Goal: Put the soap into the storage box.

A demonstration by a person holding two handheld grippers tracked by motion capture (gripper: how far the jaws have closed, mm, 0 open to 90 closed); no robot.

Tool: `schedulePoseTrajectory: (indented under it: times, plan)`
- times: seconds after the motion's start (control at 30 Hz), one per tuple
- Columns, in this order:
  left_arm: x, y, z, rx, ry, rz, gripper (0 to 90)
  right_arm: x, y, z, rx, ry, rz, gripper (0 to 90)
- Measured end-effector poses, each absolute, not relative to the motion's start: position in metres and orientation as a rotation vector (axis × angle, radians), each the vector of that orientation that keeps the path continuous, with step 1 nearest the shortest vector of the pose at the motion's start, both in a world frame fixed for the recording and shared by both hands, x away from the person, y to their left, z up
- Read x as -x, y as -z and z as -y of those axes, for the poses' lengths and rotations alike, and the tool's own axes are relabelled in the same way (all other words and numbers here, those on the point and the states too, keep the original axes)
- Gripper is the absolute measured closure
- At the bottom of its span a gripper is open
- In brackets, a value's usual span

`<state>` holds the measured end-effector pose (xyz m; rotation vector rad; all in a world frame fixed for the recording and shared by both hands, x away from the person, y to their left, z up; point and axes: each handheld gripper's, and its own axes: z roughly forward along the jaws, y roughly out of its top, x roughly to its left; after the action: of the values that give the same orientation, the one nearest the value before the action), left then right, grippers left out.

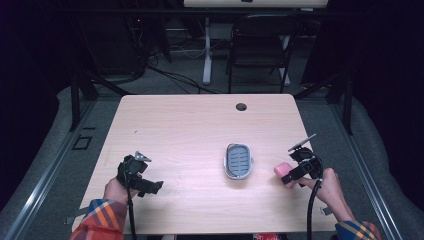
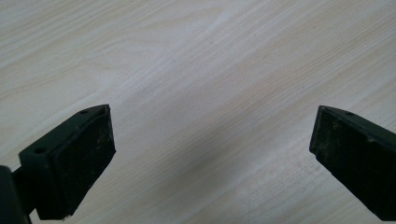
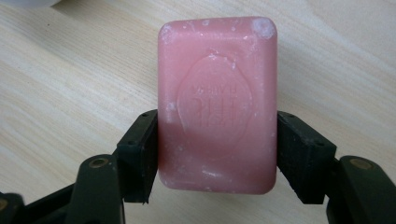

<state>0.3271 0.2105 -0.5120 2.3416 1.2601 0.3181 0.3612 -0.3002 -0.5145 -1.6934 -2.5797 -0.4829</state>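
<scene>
Pink soap (image 3: 217, 105) sits clamped by its long sides in the right hand-held gripper (image 3: 217, 154), just right of the grey soap dish (image 1: 238, 161) (probably its destination, still empty). Left hand-held gripper (image 2: 212, 149) hangs wide open over bare surface (image 1: 190, 130).

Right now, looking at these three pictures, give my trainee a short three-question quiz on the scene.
1. True or false: the left tool holds something.
2. What does the right tool grip? A) sponge B) pink soap bar C) cup
3. Fill in: the grey soap dish lies to the ___ of the bar in the high view.

Key: 1 false, its jaws stand apart over bare table. 2 B. 3 left.
</scene>
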Motion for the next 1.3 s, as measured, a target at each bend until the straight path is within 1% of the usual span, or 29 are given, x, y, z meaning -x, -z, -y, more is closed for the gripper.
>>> schedulePoseTrajectory:
  times: [0.13, 1.3]
  plan:
    - [-0.327, 0.512, -0.211, -2.342, -0.317, -1.259, 0.1, -0.366, 0.51, 0.3, 1.657, 0.412, 2.626, 36.0]
    - [-0.327, 0.512, -0.211, -2.344, -0.317, -1.255, 0.1, -0.388, 0.498, 0.282, 1.621, 0.436, 2.659, 36.3]
